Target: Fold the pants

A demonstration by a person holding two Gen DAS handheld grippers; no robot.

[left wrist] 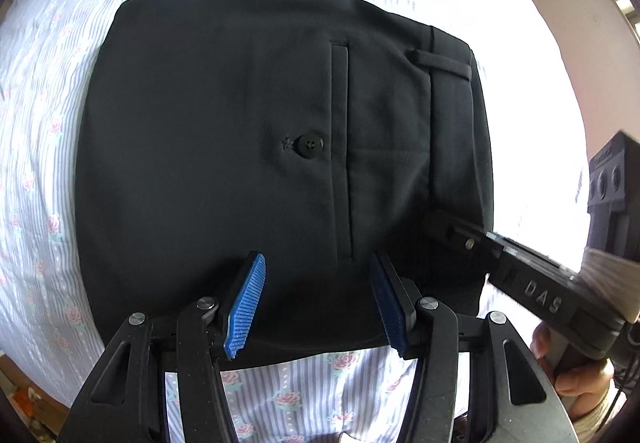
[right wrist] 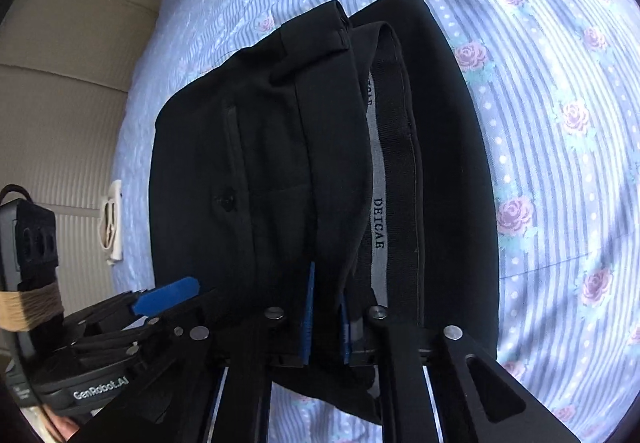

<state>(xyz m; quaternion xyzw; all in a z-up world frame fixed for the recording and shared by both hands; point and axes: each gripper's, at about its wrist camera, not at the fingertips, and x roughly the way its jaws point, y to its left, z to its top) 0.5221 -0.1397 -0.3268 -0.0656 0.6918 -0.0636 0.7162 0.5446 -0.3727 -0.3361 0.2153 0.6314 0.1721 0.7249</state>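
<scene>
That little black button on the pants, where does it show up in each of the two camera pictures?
Left wrist view: the button sits near the picture's middle, just left of the back pocket slit.
Right wrist view: the button is left of middle, faint against the dark pants.
Shared landmark: the pocket slit beside the button, on the flowered striped sheet.

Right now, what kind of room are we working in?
Probably a bedroom: the black pants lie on a floral striped bedsheet, with what looks like a padded headboard behind it.
</scene>
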